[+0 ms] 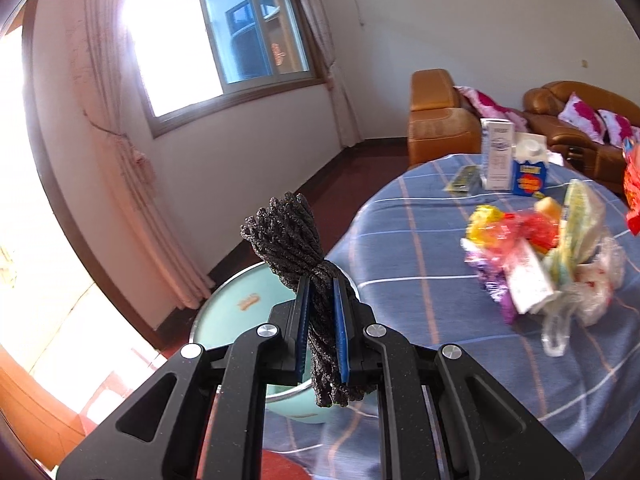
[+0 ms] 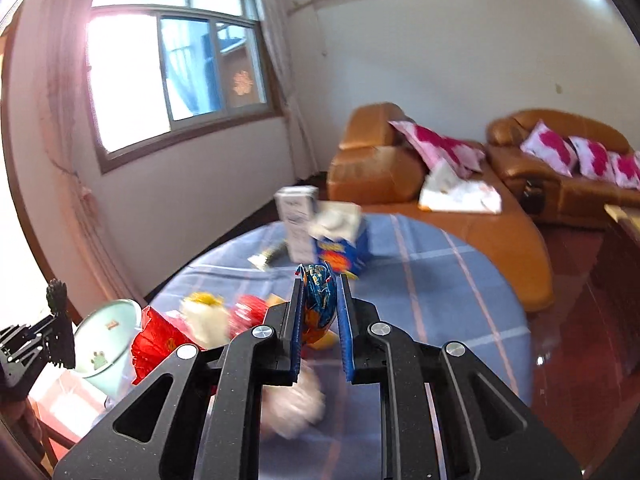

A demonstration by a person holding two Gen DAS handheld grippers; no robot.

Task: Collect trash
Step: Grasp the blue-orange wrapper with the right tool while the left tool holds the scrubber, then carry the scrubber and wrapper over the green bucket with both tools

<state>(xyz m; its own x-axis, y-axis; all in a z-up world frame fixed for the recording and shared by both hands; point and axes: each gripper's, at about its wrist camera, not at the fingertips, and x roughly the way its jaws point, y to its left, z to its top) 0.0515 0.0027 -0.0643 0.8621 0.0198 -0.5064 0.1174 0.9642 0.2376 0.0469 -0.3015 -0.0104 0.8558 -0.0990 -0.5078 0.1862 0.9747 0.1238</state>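
Trash is showing low centre: right tongs [image 2: 319, 304] are pinching a crinkled blue-orange foil wrapper [image 2: 319, 300], left tongs [image 1: 320, 304] are clamping a dark knitted bundle [image 1: 298, 248]. Farther, bright wrappers [image 1: 536, 252] are lying on the blue checked worktop [image 1: 420, 280].

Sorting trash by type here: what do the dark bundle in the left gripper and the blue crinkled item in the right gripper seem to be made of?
Dark grey bundle: likely woven or knitted fibre, matte, with a nubbly corded texture. Blue crinkled wrapper: probably foil or plastic film, glossy, with sharp creases and printed colours.
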